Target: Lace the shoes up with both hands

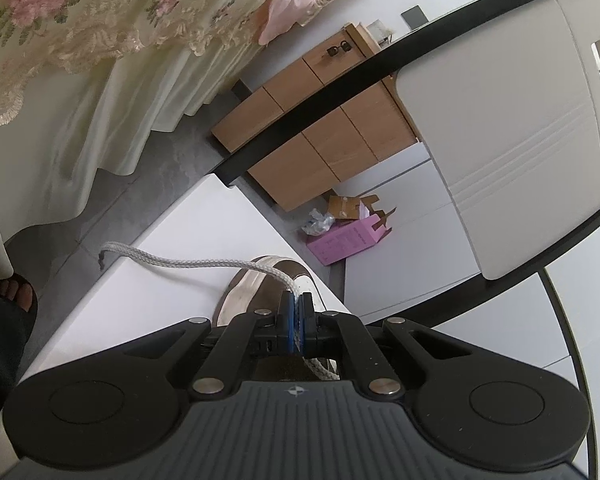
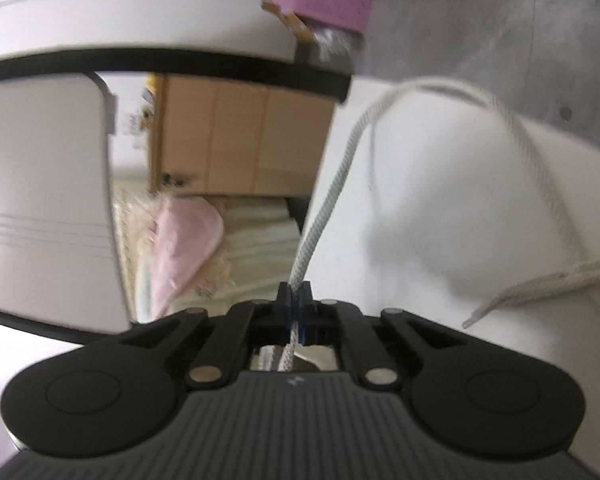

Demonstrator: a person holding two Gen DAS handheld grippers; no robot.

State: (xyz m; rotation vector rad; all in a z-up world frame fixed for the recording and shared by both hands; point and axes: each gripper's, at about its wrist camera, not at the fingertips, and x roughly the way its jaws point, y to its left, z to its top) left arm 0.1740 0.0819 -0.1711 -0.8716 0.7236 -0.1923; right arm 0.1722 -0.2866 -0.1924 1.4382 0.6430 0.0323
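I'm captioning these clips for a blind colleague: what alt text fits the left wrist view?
The left gripper is shut on a white shoelace, which runs out leftward over a white table, its dark tip at the edge. Just beyond the fingers sits a brown and white shoe; behind are a white chair, a wooden cabinet and a pink box on the floor.

White desk (image 1: 204,216) over grey floor (image 1: 172,160). White chair (image 1: 500,128), black frame. Wooden cabinet (image 1: 324,128) behind. Pink box (image 1: 340,242) on floor. Floral bedspread (image 1: 80,40), pink pillow (image 1: 288,0).
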